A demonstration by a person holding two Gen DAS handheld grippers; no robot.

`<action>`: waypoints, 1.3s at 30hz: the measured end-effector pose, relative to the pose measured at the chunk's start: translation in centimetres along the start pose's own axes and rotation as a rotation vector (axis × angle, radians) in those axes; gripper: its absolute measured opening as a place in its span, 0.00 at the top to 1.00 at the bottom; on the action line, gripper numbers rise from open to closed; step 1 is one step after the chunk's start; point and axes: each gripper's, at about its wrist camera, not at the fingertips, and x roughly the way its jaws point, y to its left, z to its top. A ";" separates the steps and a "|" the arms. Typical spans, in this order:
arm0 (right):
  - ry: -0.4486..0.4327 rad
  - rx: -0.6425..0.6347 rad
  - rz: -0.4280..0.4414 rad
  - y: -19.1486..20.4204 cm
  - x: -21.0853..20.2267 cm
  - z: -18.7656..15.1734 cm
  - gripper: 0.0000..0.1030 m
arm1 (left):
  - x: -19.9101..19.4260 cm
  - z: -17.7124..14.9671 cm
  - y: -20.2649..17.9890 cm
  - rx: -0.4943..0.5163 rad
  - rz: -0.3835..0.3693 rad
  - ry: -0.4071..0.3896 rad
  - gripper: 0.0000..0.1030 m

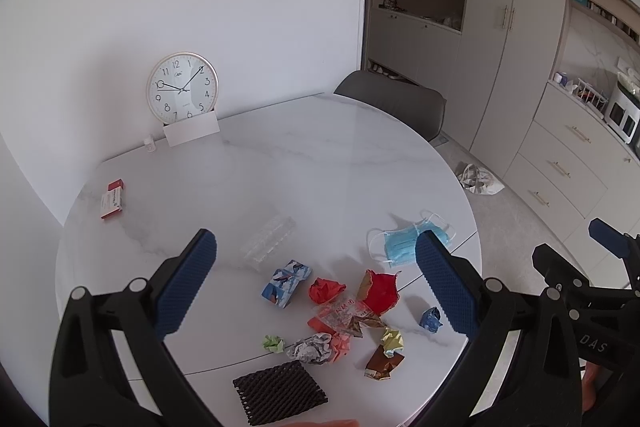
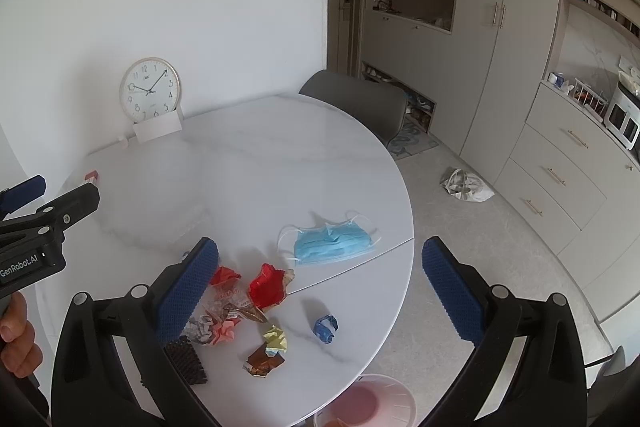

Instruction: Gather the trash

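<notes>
Scattered trash lies on the near part of a round white marble table: a blue face mask, a red crumpled wrapper, a blue patterned carton, a small blue wad, a brown wrapper, a black foam net and a clear plastic tray. My left gripper hovers open above the pile. My right gripper hovers open over the table's near right edge. Neither holds anything.
A wall clock leans at the table's back, with a red and white box at the left. A grey chair stands behind the table. A pink bin sits below the near edge. A crumpled bag lies on the floor.
</notes>
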 end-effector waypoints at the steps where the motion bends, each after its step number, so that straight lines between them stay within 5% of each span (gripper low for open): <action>1: 0.001 0.001 0.001 0.0 0.0 0.0 0.02 | 0.0 0.0 0.0 0.000 -0.001 0.000 0.08; 39: 0.000 -0.006 0.001 0.2 -0.2 -0.3 0.02 | -0.5 0.0 0.3 0.004 -0.006 0.001 0.08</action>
